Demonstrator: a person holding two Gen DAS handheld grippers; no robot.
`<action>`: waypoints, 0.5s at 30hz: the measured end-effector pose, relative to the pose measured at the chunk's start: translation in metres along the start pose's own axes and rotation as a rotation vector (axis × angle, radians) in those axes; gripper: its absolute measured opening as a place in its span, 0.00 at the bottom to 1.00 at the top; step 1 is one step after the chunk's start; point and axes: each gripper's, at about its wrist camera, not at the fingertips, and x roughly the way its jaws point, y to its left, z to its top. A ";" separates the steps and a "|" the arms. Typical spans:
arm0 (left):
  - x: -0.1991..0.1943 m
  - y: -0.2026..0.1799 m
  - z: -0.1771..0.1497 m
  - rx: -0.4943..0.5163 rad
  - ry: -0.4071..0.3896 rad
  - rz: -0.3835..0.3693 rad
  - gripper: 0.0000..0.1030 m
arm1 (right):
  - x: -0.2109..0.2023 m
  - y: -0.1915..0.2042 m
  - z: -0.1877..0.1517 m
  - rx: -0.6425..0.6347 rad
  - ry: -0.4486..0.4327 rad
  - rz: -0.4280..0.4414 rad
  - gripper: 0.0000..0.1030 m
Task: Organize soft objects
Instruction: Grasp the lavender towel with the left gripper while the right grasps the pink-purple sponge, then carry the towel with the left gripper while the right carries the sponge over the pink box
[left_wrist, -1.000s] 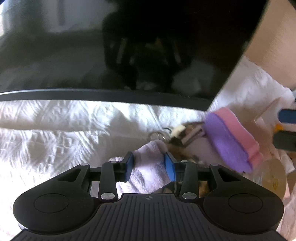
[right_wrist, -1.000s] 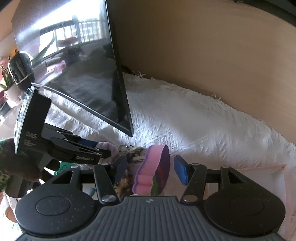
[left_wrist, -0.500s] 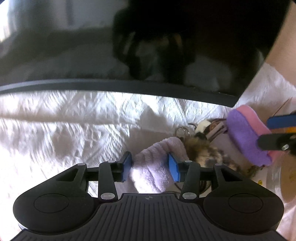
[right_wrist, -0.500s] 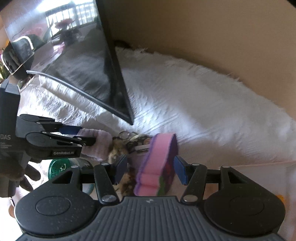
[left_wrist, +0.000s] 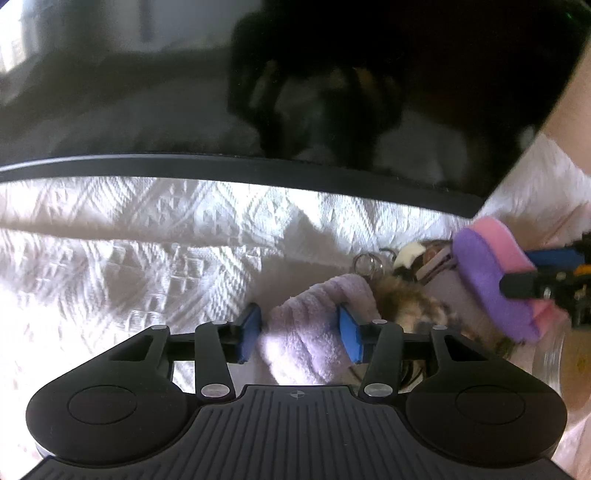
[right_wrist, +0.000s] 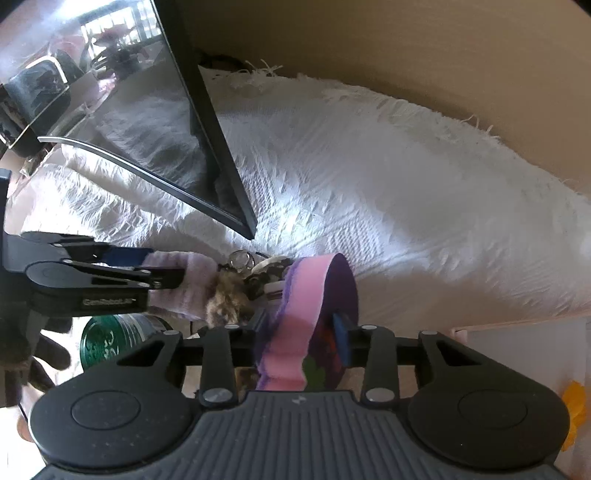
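While closing, right gripper (right_wrist: 301, 341) jaws pinching pink-and-purple foam pad (right_wrist: 295, 332), pad standing on edge between the blue pads, top poking up past the fingertips. Left gripper (left_wrist: 299, 338) jaws spread wide around lilac fluffy cloth (left_wrist: 314, 332), small gap on the left side, right pad just beside or touching, cannot tell. Furry brown keychain (left_wrist: 402, 299) with metal rings (left_wrist: 365, 263) just right of left jaws, between cloth and foam pad. All resting on white textured bedspread (left_wrist: 147, 258). Dark monitor screen (left_wrist: 258, 92) beyond both jaws. Green-lidded jar (right_wrist: 110, 341) below left gripper, left of right jaws. Dark-gloved hand (right_wrist: 33, 354) at far left.
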 end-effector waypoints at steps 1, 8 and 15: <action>0.000 -0.002 -0.001 0.010 0.002 0.004 0.50 | 0.000 -0.001 0.000 0.004 0.002 0.002 0.34; 0.016 0.003 0.001 -0.051 0.013 -0.054 0.56 | 0.010 0.003 0.004 0.013 0.030 0.008 0.38; 0.020 -0.003 0.009 -0.009 0.038 -0.038 0.61 | 0.014 0.005 0.004 0.000 0.036 0.013 0.40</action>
